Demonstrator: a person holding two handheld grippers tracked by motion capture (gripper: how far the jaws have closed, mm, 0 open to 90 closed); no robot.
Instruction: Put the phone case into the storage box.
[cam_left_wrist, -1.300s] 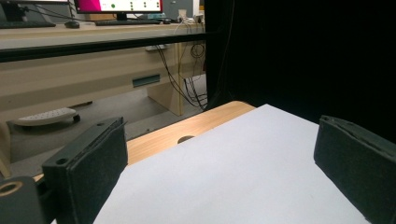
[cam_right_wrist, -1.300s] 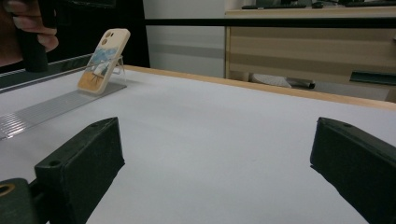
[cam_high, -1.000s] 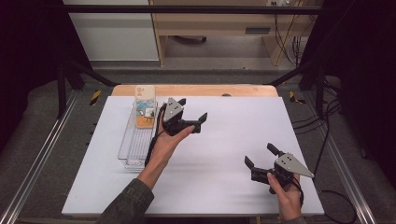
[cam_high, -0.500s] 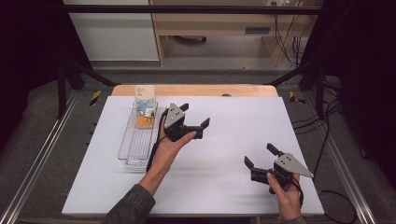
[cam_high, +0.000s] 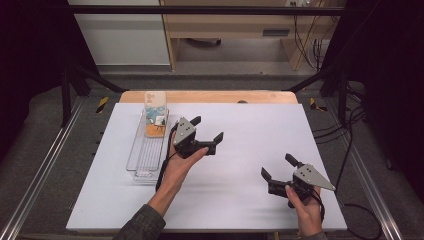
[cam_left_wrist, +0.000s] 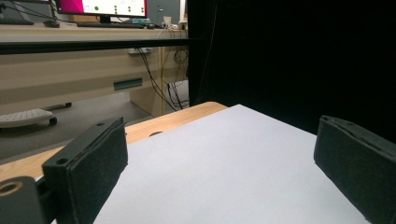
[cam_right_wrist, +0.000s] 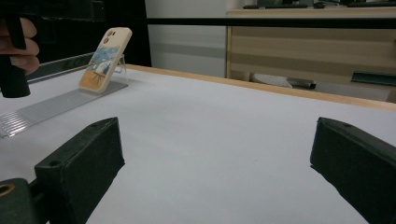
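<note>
Two grippers, both empty. Taking the tray (cam_high: 142, 159) as landmark: a phone case (cam_high: 155, 114) leans upright at its far end, untouched. Just right of the tray, the left gripper (cam_high: 206, 131) hovers with jaws spread wide, pointing away from the case. Well to the tray's right, near the tabletop's (cam_high: 250, 125) front edge, the right gripper (cam_high: 278, 167) rests, jaws likewise apart. Judging by this, grasping the case is yet to come.

No text, label, brand, number or sign can be read anywhere on the table.
</note>
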